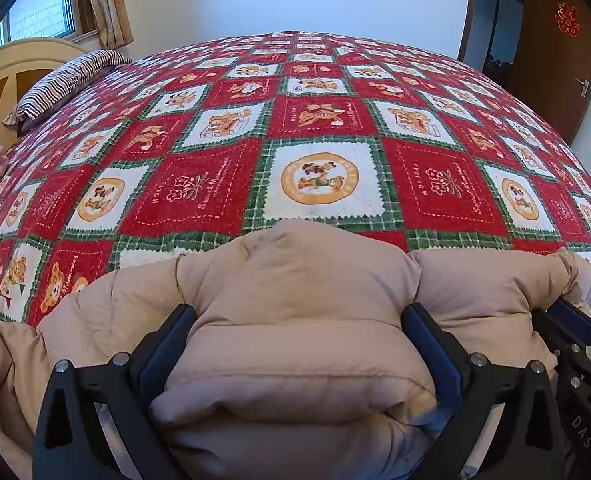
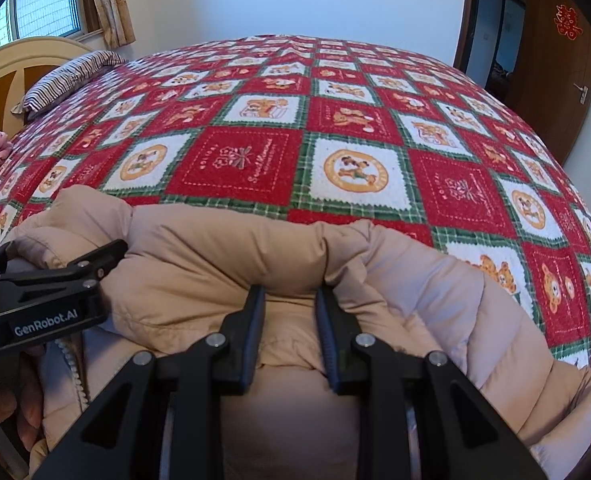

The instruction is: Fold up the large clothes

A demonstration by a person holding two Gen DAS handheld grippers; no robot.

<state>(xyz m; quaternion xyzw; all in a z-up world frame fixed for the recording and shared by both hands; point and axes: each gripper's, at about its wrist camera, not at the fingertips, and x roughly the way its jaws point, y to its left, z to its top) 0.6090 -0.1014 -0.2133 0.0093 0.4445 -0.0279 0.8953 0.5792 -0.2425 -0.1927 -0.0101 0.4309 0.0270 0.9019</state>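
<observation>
While the left claw [image 1: 295,344] gapes wide around a puffy fold, the right claw [image 2: 291,320] pinches the bunched tan down jacket [image 2: 223,248] on the bed [image 2: 355,120] beneath both, folding unfinished.

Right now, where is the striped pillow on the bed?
The striped pillow lies at the far left of both views, on the red patterned blanket, against the cream headboard below the window, far from the beige jacket.

A bed [image 1: 335,120] bears a beige puffer jacket [image 1: 295,280] and striped pillow [image 1: 55,84].
</observation>
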